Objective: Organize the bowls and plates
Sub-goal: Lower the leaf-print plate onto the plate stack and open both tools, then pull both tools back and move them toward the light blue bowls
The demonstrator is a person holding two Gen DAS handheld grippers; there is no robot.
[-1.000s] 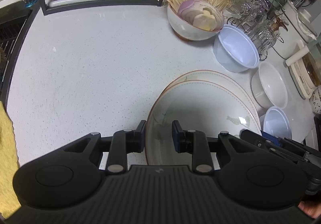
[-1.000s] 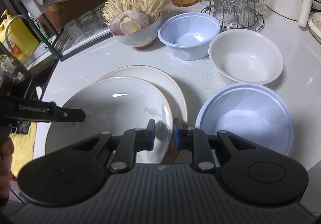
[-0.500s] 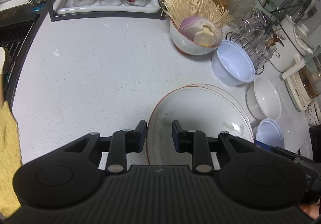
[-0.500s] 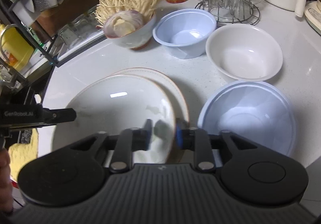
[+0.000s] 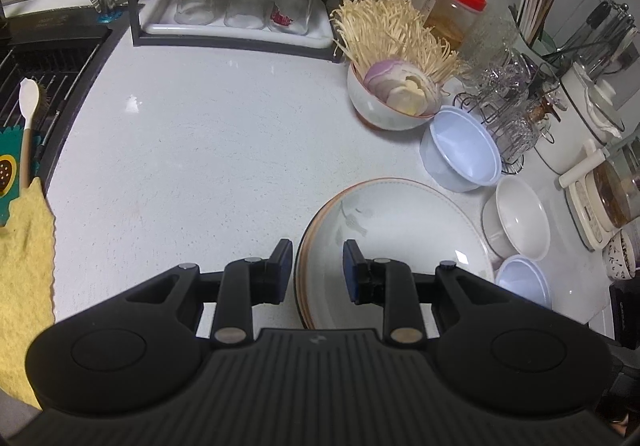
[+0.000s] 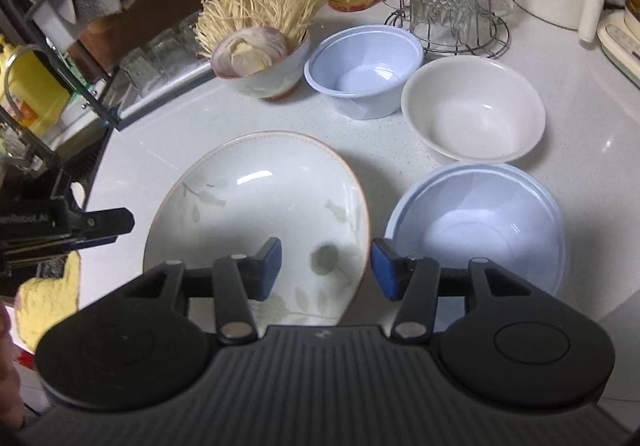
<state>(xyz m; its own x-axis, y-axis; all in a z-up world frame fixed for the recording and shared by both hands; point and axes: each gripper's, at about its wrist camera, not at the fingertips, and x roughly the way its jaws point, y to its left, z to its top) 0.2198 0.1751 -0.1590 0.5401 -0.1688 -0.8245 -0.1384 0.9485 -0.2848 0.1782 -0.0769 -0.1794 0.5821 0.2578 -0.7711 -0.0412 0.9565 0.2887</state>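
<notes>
The right gripper [image 6: 326,268] has just been opening and now stands spread over the stacked plates' [image 6: 260,206] near rim, gripping nothing. The large blue bowl [image 6: 480,222] sits just right of it (closest reach). The left gripper [image 5: 316,272] straddles the plates' left rim, not visibly pressing.

The plates' [image 5: 400,230] near edge is hidden behind the left gripper [image 5: 316,270] body at lower centre. The lower plate shows only as a rim at left. At lower right, the small blue bowl [image 5: 524,282] is partly covered.
</notes>
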